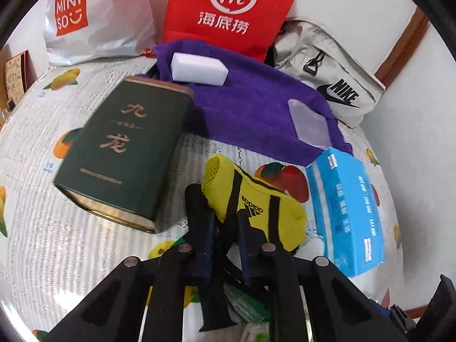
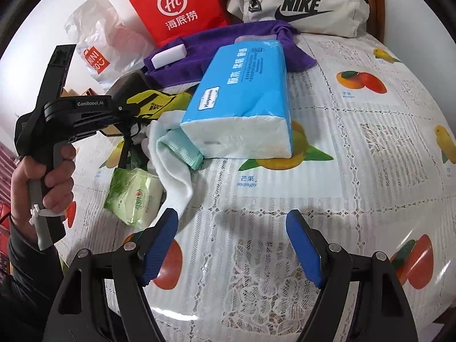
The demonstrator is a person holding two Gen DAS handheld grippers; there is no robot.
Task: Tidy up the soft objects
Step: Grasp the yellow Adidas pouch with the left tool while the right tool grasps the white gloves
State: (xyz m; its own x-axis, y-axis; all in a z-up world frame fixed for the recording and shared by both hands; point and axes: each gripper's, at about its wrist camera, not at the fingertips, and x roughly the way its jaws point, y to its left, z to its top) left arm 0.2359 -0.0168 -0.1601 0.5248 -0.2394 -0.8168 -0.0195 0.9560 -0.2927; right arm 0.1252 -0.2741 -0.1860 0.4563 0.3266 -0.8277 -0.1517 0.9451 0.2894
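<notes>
While soft items lie scattered on the fruit-print surface (image 2: pixel 356 171) | left hand-held gripper (image 1: pixel 225 213) pinching yellow mesh Adidas pouch (image 1: pixel 256 199) beside green tin (image 1: pixel 125 156) | right hand-held gripper (image 2: pixel 232 228) spread, empty | sorting barely begun

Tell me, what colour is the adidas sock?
Yellow with black stripes; the adidas sock shows best in the left wrist view.

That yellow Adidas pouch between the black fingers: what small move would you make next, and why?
Probably lift it a little. The left hand-held gripper has its jaws nearly shut on the near edge of the yellow pouch, which still lies on the tablecloth between the green tin and the tissue pack. A short lift would test the grip.
</notes>
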